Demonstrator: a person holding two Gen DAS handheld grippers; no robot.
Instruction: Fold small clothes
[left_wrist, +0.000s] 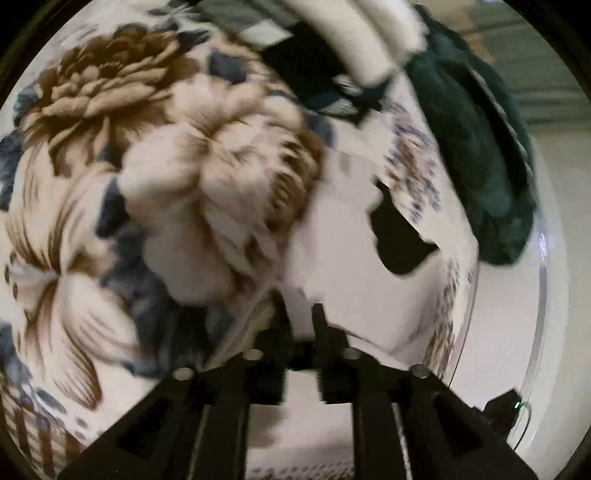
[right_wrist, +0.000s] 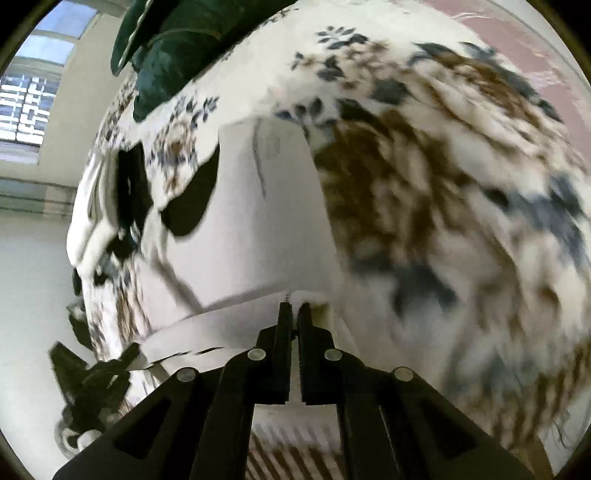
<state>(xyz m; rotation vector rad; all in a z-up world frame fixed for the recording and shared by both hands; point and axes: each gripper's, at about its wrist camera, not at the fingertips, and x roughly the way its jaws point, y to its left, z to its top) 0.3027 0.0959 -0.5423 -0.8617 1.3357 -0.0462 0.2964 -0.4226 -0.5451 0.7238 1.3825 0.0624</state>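
**Me:** White cloth (right_wrist: 266, 221), that is the little piece of clothing I am folding. It lies on the flower blanket (right_wrist: 461, 184), and it is just under the dark green pile (right_wrist: 166, 59) in my right camera.

**Friend:** Are you holding it?

**Me:** Yes. My right gripper (right_wrist: 294, 314) has its two fingers pressed almost together on the near edge of the white cloth. A thin bit of cloth sits between them.

**Friend:** And your other gripper?

**Me:** My left gripper (left_wrist: 301, 321) is at the near edge of the same white cloth (left_wrist: 351, 258). Its fingers stand a small way apart. The picture is blurry, so I cannot tell if it is really pinching the cloth or only touching it.

**Friend:** Which step are you on?

**Me:** I think I am in the middle of a fold. Both grippers are at the near edge, and part of the cloth looks doubled over already. The black shapes on it may be a print, but I cannot be sure.

**Friend:** What comes next?

**Me:** I think I need to carry the near edge toward the dark green pile (left_wrist: 480, 155) and lay it flat on the far part of the cloth. Both sides must go together so the fold is straight. I should also keep away from the rolled white things (left_wrist: 369, 33) beside the green pile.
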